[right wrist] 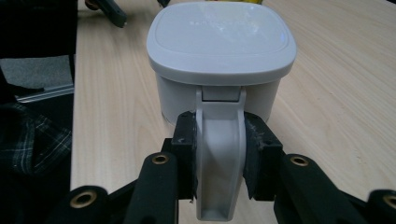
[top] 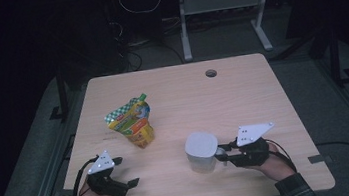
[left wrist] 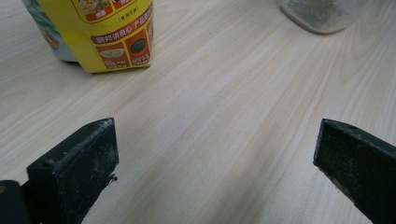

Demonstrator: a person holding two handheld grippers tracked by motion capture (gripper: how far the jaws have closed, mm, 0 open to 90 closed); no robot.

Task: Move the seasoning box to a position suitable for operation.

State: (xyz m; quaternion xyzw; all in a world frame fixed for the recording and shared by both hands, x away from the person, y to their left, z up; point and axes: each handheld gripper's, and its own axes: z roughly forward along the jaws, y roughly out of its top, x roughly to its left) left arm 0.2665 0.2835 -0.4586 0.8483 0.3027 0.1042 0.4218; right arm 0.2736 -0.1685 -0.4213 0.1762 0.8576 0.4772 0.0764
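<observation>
A white lidded container with a handle stands on the wooden table near the front, right of centre. My right gripper is shut on its handle, and both black pads press the handle's sides just below the lid. A yellow and green snack pouch stands upright left of centre, and its lower corner is ahead of my left gripper. That left gripper rests at the front left with its jaws wide open over bare wood and nothing between them.
The table has a round cable hole near its far edge. A grey desk frame and cables stand on the dark floor beyond. The container's base lies ahead and right of the left gripper.
</observation>
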